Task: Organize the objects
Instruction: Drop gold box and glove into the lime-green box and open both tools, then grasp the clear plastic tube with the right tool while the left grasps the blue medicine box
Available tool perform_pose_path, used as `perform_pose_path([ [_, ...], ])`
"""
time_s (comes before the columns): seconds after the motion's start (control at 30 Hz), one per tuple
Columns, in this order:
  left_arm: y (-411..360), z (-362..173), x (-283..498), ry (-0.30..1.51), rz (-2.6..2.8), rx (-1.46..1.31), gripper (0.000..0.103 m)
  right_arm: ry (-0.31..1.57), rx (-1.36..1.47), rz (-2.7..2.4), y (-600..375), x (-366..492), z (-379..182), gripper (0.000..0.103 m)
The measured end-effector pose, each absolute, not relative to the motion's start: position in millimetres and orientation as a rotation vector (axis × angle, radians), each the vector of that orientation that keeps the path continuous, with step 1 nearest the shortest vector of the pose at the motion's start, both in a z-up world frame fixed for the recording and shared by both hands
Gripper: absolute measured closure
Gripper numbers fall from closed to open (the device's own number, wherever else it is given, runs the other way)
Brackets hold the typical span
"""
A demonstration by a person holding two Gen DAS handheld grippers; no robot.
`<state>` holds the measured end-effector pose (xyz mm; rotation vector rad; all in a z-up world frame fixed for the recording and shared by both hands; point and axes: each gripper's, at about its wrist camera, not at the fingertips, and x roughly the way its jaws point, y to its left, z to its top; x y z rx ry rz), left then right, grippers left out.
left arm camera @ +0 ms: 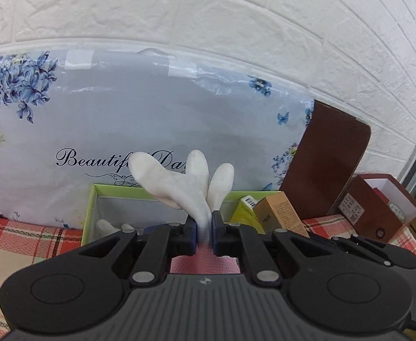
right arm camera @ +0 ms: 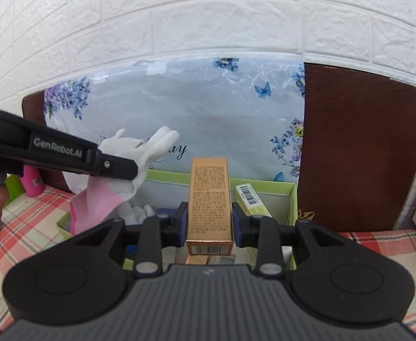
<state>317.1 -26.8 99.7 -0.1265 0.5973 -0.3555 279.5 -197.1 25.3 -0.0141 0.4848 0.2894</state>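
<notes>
My left gripper (left arm camera: 205,231) is shut on a white glove (left arm camera: 189,183) with a pink cuff, held above the green box (left arm camera: 90,207); the glove's fingers stick up. It also shows in the right wrist view (right arm camera: 139,149), with the left gripper (right arm camera: 122,169) at the left. My right gripper (right arm camera: 209,221) is shut on a tall gold carton (right arm camera: 209,199), held over the green box (right arm camera: 291,199). Another white glove (left arm camera: 110,226) lies inside the box. A yellow barcoded box (right arm camera: 250,200) leans in the box's right end.
A floral "Beautiful Day" bag (left arm camera: 151,119) and a brown board (right arm camera: 361,147) lean on the white brick wall behind the box. Dark red boxes (left arm camera: 375,207) stand at the right. A pink bottle (right arm camera: 33,182) stands at far left on the plaid cloth (left arm camera: 23,244).
</notes>
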Motion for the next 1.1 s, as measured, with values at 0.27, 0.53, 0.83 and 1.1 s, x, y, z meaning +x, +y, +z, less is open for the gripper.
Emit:
perform_pose_path([
  [0.27,-12,63,320,0.528,-0.246,-0.069,0.009,0.407,-0.197,0.264,-181,284,-5,0.017],
  [0.53,5,74,304,0.546,-0.248,-0.124,0.009,0.403,-0.215,0.235,-183,265,-3,0.003],
  [0.83,13,102,224,0.55,-0.233,-0.184,0.009,0.395,-0.123,0.237,-197,184,28,0.0],
  [1.1,28,66,143,0.602,-0.211,-0.185,0.009,0.581,-0.017,0.337,-186,99,-15,0.0],
])
